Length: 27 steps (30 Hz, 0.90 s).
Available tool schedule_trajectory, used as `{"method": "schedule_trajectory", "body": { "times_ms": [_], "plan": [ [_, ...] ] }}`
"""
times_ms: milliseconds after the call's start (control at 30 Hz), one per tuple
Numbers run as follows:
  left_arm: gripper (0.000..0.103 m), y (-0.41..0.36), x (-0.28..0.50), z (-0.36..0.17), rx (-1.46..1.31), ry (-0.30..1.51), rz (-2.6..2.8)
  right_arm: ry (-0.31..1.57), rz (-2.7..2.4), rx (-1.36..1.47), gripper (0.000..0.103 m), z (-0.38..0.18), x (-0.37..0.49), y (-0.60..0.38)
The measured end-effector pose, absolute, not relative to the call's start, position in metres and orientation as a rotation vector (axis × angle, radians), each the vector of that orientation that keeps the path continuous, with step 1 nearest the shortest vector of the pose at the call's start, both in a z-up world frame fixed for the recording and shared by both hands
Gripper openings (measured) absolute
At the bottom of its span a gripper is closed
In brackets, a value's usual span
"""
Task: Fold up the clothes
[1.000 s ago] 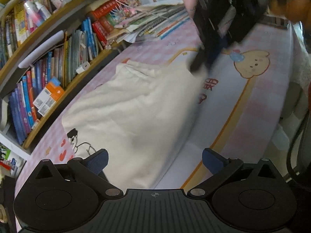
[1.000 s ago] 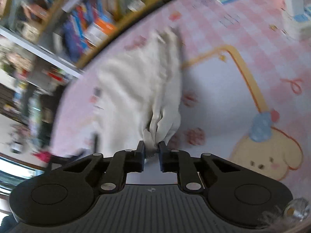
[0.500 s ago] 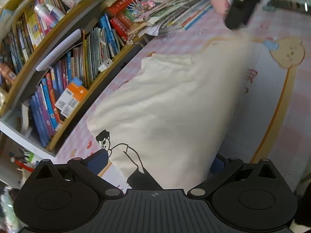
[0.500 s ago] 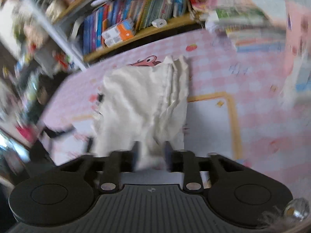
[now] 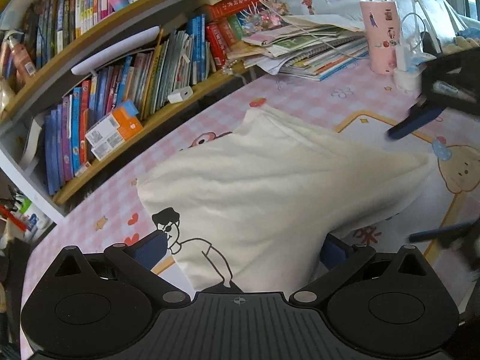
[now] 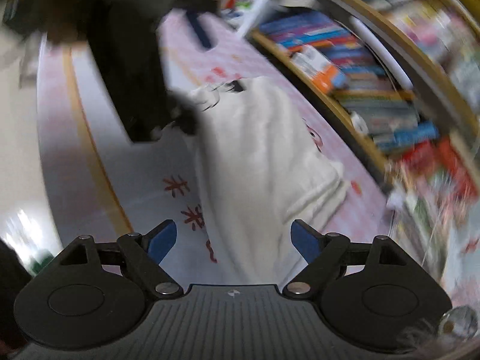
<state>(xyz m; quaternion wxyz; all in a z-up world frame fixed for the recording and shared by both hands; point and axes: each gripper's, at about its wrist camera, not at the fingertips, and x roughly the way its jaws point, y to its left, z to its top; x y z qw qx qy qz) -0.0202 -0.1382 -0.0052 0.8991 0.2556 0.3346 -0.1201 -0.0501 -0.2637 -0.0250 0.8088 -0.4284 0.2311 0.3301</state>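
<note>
A cream garment [image 5: 270, 186] with a black cartoon figure printed on it lies on the pink checked table mat [image 5: 300, 105]. My left gripper [image 5: 240, 247] is open at the printed end, and cloth lies between its blue fingers and over the right one. In the blurred right wrist view the garment [image 6: 255, 150] stretches away as a long folded strip. My right gripper [image 6: 234, 238] is open just above its near end, holding nothing. The left wrist view shows the right gripper [image 5: 401, 186] open at the garment's far corner.
A bookshelf [image 5: 120, 96] packed with books runs along the table's far side. A pile of notebooks [image 5: 315, 51] and a pink cup [image 5: 382, 39] stand at the back right. The mat's white panel with a puppy drawing [image 5: 459, 171] lies right of the garment.
My right gripper has let go of the bunched cloth, opened, and swung round to face along the garment. The cloth has dropped flat. My left gripper has moved closer over the printed end.
</note>
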Motion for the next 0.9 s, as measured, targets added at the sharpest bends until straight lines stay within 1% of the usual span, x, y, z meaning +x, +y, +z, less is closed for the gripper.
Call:
{"method": "schedule_trajectory", "body": {
  "times_ms": [33,67,100,133,200,267,300,333,433,500,600,633,700,867,900],
  "plan": [
    [0.103,-0.140,-0.023,-0.007,0.541,0.692,-0.252,0.472,0.687,-0.973,0.049,-0.033,-0.050,-0.257],
    [0.103,-0.141,-0.025,-0.010,0.557,0.693,-0.257,0.485,0.681,-0.968,0.026,-0.033,-0.046,-0.255],
    [0.103,-0.143,-0.028,-0.013,0.575,0.695,-0.261,0.502,0.679,-0.954,0.015,-0.033,-0.042,-0.254],
    [0.103,-0.145,-0.032,-0.017,0.596,0.696,-0.268,0.512,0.681,-0.930,0.013,-0.029,-0.039,-0.254],
    [0.102,-0.148,-0.041,-0.023,0.636,0.697,-0.284,0.507,0.686,-0.910,0.013,-0.023,-0.037,-0.254],
    [0.087,-0.152,-0.049,-0.029,0.690,0.714,-0.309,0.492,0.690,-0.923,0.013,-0.019,-0.038,-0.253],
    [0.071,-0.154,-0.052,-0.033,0.726,0.721,-0.313,0.485,0.691,-0.929,0.013,-0.017,-0.039,-0.252],
    [0.059,-0.156,-0.055,-0.037,0.762,0.728,-0.316,0.478,0.693,-0.936,0.013,-0.015,-0.040,-0.252],
    [0.046,-0.158,-0.063,-0.046,0.848,0.721,-0.324,0.467,0.696,-0.947,0.013,-0.010,-0.041,-0.251],
    [0.042,-0.156,-0.068,-0.050,0.881,0.720,-0.330,0.467,0.701,-0.961,0.013,-0.011,-0.042,-0.252],
    [0.032,-0.153,-0.074,-0.055,0.931,0.717,-0.338,0.471,0.703,-1.001,0.013,-0.017,-0.048,-0.257],
    [0.032,-0.151,-0.075,-0.055,0.924,0.720,-0.338,0.479,0.710,-1.023,0.014,-0.021,-0.048,-0.258],
    [0.032,-0.146,-0.073,-0.052,0.906,0.725,-0.339,0.501,0.720,-1.082,0.022,-0.032,-0.047,-0.260],
    [0.033,-0.141,-0.071,-0.051,0.907,0.722,-0.365,0.518,0.739,-1.185,0.022,-0.048,-0.048,-0.272],
    [0.033,-0.141,-0.070,-0.051,0.907,0.722,-0.372,0.520,0.743,-1.201,0.020,-0.050,-0.048,-0.274]
  ]
}}
